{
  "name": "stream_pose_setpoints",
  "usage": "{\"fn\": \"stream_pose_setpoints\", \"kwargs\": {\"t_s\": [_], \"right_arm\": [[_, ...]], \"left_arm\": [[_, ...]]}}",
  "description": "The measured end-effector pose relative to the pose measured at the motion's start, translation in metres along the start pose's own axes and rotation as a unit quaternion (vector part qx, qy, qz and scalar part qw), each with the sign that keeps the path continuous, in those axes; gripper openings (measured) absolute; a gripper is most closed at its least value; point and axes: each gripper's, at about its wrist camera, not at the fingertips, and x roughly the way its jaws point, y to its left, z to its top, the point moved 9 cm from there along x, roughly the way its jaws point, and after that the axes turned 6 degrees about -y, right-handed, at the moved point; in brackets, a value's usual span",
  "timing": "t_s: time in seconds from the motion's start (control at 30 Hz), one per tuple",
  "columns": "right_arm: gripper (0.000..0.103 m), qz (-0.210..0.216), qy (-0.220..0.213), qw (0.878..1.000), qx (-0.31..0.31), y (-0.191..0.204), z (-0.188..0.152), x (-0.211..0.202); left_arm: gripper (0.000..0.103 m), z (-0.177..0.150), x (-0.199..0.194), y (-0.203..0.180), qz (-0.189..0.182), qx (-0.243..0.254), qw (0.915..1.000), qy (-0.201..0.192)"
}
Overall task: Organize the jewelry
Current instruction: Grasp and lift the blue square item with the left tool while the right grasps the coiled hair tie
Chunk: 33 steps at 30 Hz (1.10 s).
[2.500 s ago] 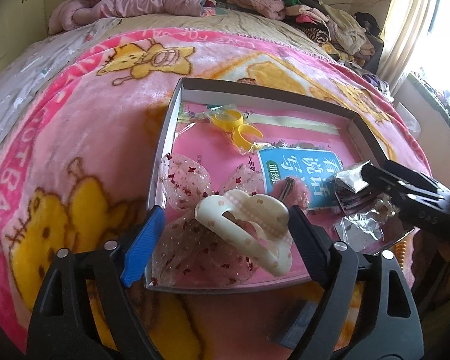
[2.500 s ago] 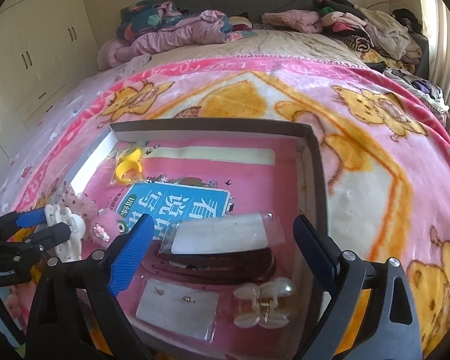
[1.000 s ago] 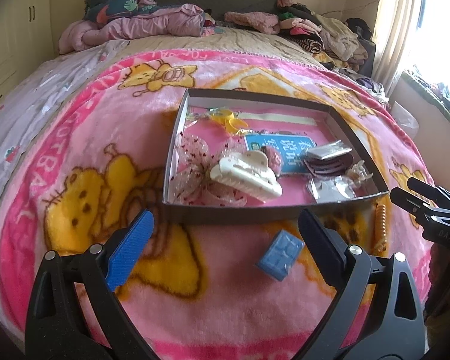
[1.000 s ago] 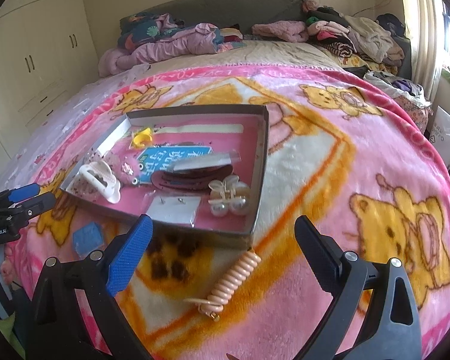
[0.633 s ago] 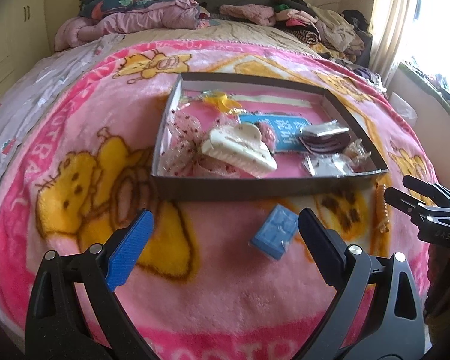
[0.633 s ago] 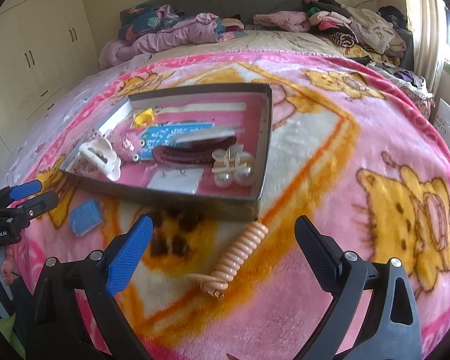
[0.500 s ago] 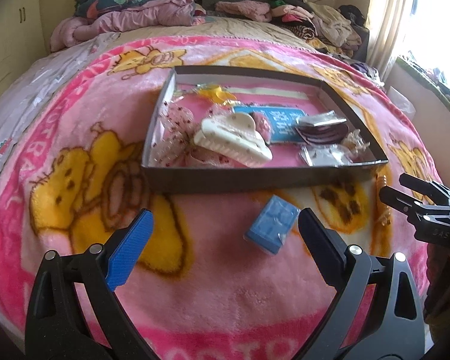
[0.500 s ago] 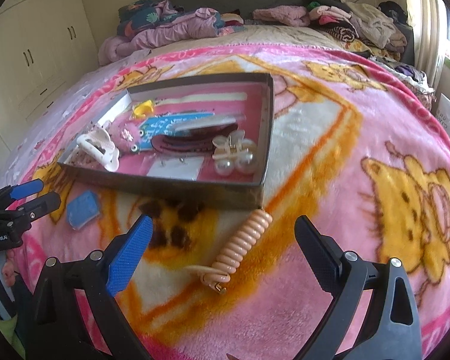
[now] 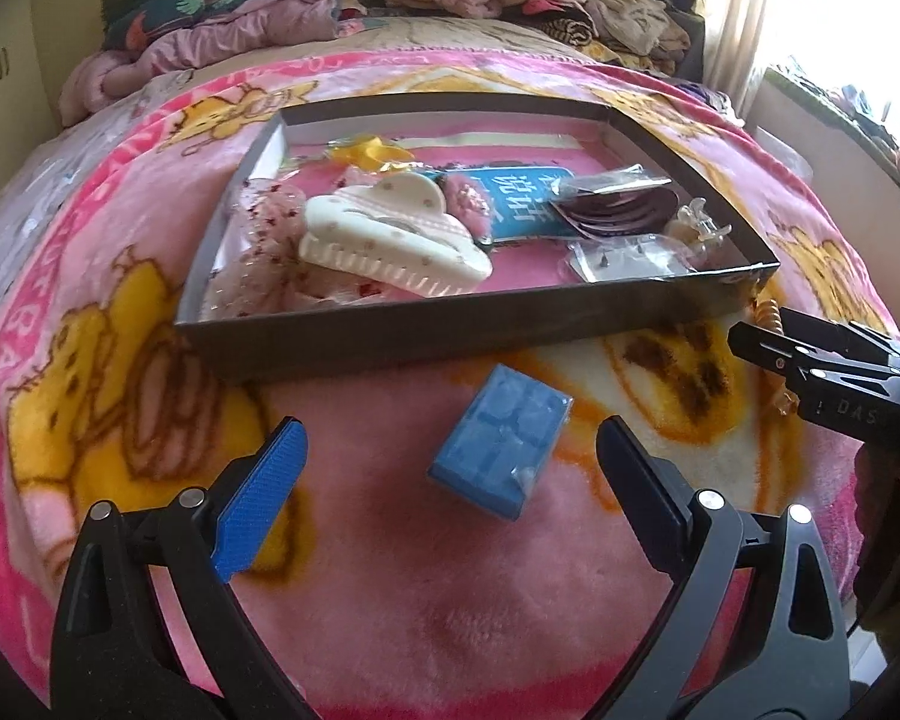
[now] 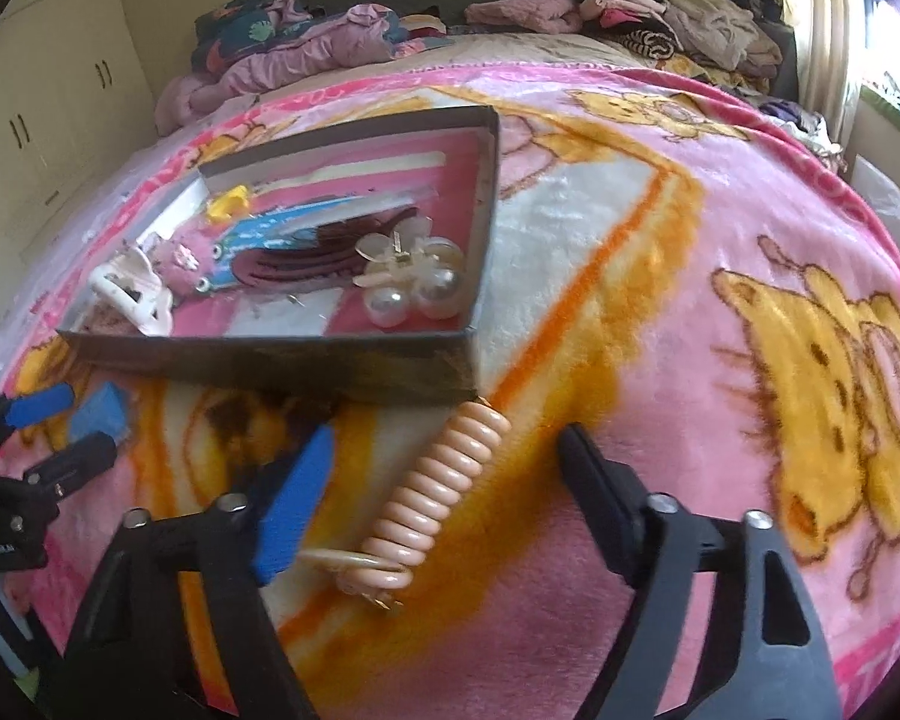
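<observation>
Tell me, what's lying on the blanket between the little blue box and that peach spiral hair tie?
Nothing but bare blanket. The right wrist view shows only plush fabric between the blue box and the spiral hair tie, just in front of the tray.

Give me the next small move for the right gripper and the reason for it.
Probably keep closing the right gripper on the peach spiral hair tie. Its jaws are closing with the coil between them, the pads not yet pressing it. The tie lies on the blanket just outside the tray, whose near corner is close, so a short lift would follow. The left gripper hangs open around the blue box.
</observation>
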Motion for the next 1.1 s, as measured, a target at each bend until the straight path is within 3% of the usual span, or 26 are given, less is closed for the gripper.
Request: {"fn": "stream_pose_setpoints", "kwargs": {"t_s": [0.07,0.2,0.33,0.5,0.8,1.1], "right_arm": [[0.054,-0.007,-0.001,1.0,-0.004,-0.005,-0.002,-0.001],[0.036,-0.008,-0.001,1.0,-0.009,-0.015,-0.005,-0.007],[0.033,-0.007,0.0,1.0,-0.01,-0.022,-0.008,-0.014],[0.027,-0.004,-0.004,1.0,-0.007,-0.026,-0.011,-0.023],[0.021,0.015,-0.02,1.0,-0.016,-0.022,-0.006,-0.045],[0.018,0.042,-0.041,0.998,-0.028,0.002,0.013,-0.061]], "left_arm": [[0.086,0.0,0.004,-0.004,0.0,0.006,1.0,0.003],[0.071,-0.003,0.011,-0.012,-0.005,0.016,0.9998,0.012],[0.058,-0.007,0.012,-0.02,-0.008,0.03,0.9994,0.016],[0.03,-0.008,0.007,-0.024,-0.016,0.032,0.9992,0.016],[0.028,-0.005,-0.014,-0.039,-0.041,0.022,0.9989,0.0],[0.028,0.017,-0.035,-0.035,-0.042,0.008,0.9987,-0.027]]}}
